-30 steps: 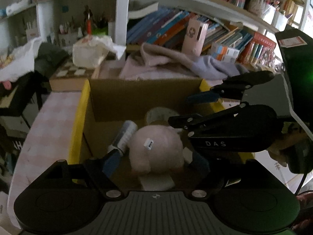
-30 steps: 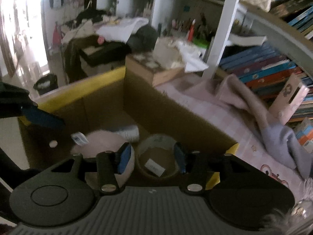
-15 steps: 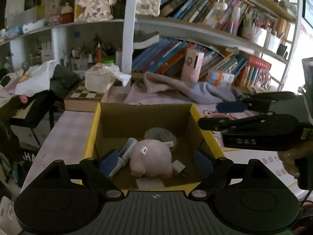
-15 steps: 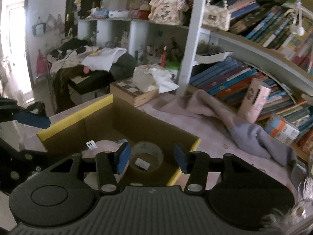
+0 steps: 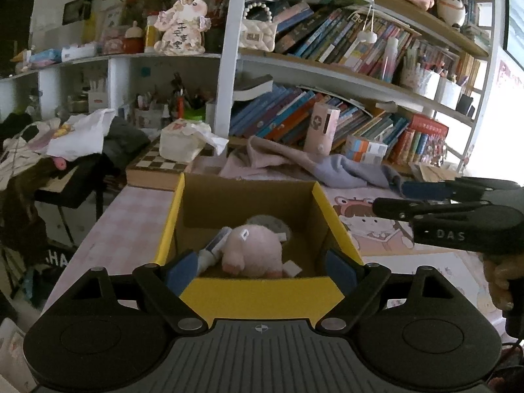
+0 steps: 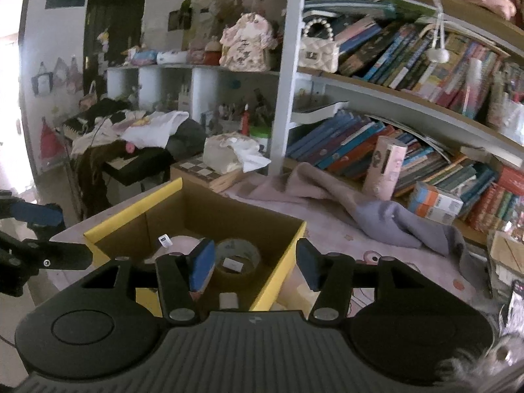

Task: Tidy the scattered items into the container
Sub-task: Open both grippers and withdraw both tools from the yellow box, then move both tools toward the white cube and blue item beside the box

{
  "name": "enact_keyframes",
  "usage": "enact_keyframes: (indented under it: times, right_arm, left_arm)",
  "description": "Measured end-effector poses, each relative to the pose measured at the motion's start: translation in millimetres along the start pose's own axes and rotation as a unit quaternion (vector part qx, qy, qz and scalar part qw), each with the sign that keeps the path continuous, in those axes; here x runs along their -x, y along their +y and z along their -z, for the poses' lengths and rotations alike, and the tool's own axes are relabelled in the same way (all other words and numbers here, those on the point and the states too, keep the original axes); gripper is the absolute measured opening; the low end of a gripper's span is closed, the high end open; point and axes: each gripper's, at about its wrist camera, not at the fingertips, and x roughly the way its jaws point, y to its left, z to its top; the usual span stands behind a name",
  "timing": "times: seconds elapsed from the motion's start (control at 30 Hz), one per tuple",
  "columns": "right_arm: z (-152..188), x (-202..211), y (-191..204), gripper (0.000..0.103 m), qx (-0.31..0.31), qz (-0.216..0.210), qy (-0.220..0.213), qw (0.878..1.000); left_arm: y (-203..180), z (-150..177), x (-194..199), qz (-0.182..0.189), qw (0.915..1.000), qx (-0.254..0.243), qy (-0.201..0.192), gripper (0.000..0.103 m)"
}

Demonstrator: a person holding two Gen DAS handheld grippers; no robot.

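The left gripper (image 5: 260,270) hangs with its jaws spread wide, blue pads (image 5: 181,271) at 7 and 5 o'clock of its own view, nothing between them. In the same view the right gripper (image 5: 398,198) reaches in level from 3 o'clock, fingertips toward 9, and the bare hand (image 5: 497,281) curls round its handle at 4 o'clock. The right gripper (image 6: 253,263) is parted too and empty. From there the left gripper (image 6: 57,232) enters at 9 o'clock, fingers aimed toward 3.

Cardboard box (image 5: 255,291) matt, yellow-edged; pink toy (image 5: 253,250) fuzzy plush; tape roll (image 6: 237,258) glossy; cloth (image 5: 327,167) soft.
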Motion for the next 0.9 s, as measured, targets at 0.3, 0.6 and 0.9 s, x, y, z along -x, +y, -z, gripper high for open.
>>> enact_keyframes:
  times: [0.3,0.6,0.9]
  right_arm:
    - [28,17,8,0.056,-0.047,0.003,0.033,0.998]
    - [49,31,33,0.057,-0.012,0.02,0.037,0.999]
    - [68,38,53,0.057,-0.01,0.018,0.06,0.998]
  left_arm:
    - [2,15,17,0.006,1.0,0.005,0.001,0.088]
    - [0,34,24,0.013,0.9997,0.005,0.018,0.088]
    - [0,55,26,0.024,0.9986,0.008,0.047,0.088]
